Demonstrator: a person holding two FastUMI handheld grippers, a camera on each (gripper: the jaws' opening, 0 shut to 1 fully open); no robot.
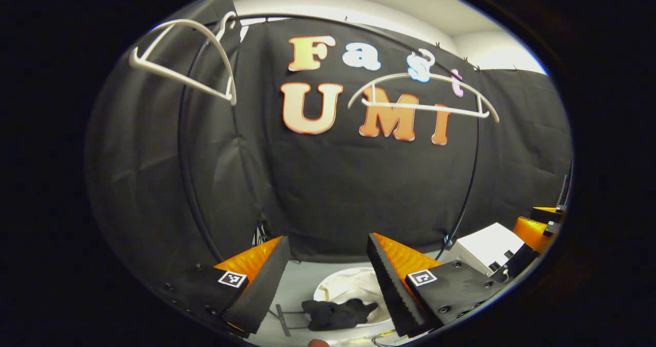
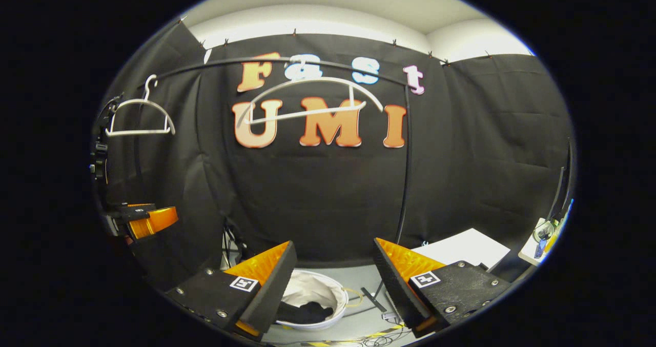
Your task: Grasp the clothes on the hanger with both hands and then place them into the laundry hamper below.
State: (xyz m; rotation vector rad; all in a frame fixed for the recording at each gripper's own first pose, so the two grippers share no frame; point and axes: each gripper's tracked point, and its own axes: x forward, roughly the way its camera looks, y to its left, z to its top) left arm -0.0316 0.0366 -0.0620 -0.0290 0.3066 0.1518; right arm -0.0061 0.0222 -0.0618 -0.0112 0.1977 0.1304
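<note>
Fingers of the left gripper (image 1: 328,280) stand spread wide with nothing between them, and the right gripper (image 2: 333,285) is just as far apart and equally bare. Each finger carries a small square black-and-white marker tag near its base; these hold a coded pattern, not readable writing.

Taking the laundry hamper (image 1: 353,285) as the landmark: it is a round, white, soft-walled basket on the pale floor, seen below and between the fingers in both views (image 2: 328,298). Dark clothes (image 1: 338,313) lie crumpled inside it, a black, limp bundle partly draped over the hamper's near rim in the left gripper view and lying low against its white lining in the right gripper view (image 2: 307,313). No print or label can be made out on the fabric.

High above the hamper, a thin dark rail (image 2: 307,62) runs across the booth. Two white plastic hangers hang on it, both bare: the near hanger (image 1: 423,98) directly above the hamper, the far hanger (image 1: 189,60) off to the side. A white box (image 1: 487,247) sits beside the hamper on the floor, and loose cables (image 2: 369,337) lie just in front of it.
</note>
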